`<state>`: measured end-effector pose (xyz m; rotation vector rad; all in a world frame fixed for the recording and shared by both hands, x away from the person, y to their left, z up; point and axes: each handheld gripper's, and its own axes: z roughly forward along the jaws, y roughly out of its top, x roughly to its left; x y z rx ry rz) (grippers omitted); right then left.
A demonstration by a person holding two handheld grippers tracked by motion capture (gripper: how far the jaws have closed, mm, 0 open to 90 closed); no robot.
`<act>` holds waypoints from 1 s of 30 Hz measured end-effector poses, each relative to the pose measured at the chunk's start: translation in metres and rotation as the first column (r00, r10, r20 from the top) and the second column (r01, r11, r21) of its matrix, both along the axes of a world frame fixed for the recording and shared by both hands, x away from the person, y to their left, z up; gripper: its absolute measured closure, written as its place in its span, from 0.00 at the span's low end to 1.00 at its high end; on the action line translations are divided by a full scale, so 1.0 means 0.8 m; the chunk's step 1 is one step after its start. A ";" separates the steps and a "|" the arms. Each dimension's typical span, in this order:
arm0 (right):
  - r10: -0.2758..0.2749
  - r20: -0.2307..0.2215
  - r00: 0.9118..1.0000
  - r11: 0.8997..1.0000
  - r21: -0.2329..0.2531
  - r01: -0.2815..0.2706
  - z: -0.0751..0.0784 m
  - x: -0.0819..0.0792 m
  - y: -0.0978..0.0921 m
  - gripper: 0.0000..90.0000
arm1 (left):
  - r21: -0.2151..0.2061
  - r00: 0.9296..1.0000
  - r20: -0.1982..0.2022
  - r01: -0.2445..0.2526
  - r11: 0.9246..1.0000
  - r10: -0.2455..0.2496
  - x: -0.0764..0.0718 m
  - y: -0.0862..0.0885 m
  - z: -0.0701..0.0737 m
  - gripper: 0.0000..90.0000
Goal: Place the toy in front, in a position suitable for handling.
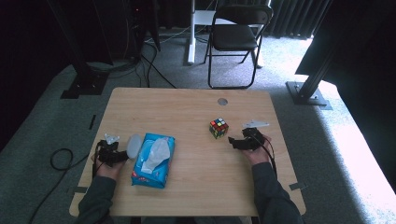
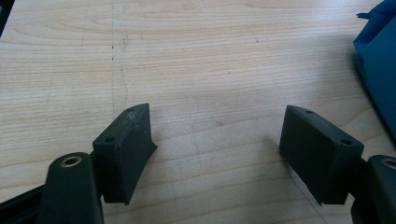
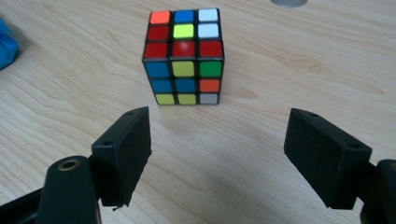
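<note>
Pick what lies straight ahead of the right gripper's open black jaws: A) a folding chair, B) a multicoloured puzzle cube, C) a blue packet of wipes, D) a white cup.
B: the multicoloured puzzle cube stands on the wooden table just beyond the right gripper, untouched.

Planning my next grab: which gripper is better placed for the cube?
Right. The right gripper is open just beside the cube, which sits ahead between its jaws. The left gripper is by the wipes pack.

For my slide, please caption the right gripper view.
Open right gripper faces a scrambled cube on the table.
</note>
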<state>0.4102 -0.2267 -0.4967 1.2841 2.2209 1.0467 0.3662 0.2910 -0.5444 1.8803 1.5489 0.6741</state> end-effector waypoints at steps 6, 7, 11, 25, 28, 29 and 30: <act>0.018 0.022 1.000 1.000 0.007 -0.018 0.008 0.003 0.005 0.26 | 0.000 1.000 0.000 0.000 1.000 0.000 0.000 0.000 0.000 0.28; 0.023 0.026 0.999 1.000 0.007 -0.023 0.010 0.003 0.006 0.26 | 0.000 1.000 0.000 0.000 1.000 0.000 0.000 0.000 0.000 0.28; 0.039 0.046 0.998 0.999 0.011 -0.039 0.014 0.005 0.012 0.26 | 0.000 1.000 0.000 0.000 1.000 0.000 0.000 0.000 0.000 0.28; 0.064 0.082 0.995 0.998 0.005 -0.064 0.013 0.015 0.032 0.17 | -0.001 1.000 0.000 0.000 1.000 0.000 0.000 0.000 0.000 0.28; 0.069 0.087 0.994 0.998 0.002 -0.070 0.009 0.018 0.038 0.17 | 0.000 1.000 0.000 0.000 1.000 0.000 0.000 0.000 0.000 0.28; 0.072 0.090 0.993 0.997 0.000 -0.072 0.008 0.019 0.040 0.17 | -0.001 1.000 0.000 0.000 1.000 0.000 0.000 0.000 0.000 0.28; 0.074 0.086 0.994 0.997 0.007 -0.075 0.006 0.020 0.041 0.17 | 0.000 1.000 0.000 0.000 1.000 0.000 0.000 0.000 0.000 0.28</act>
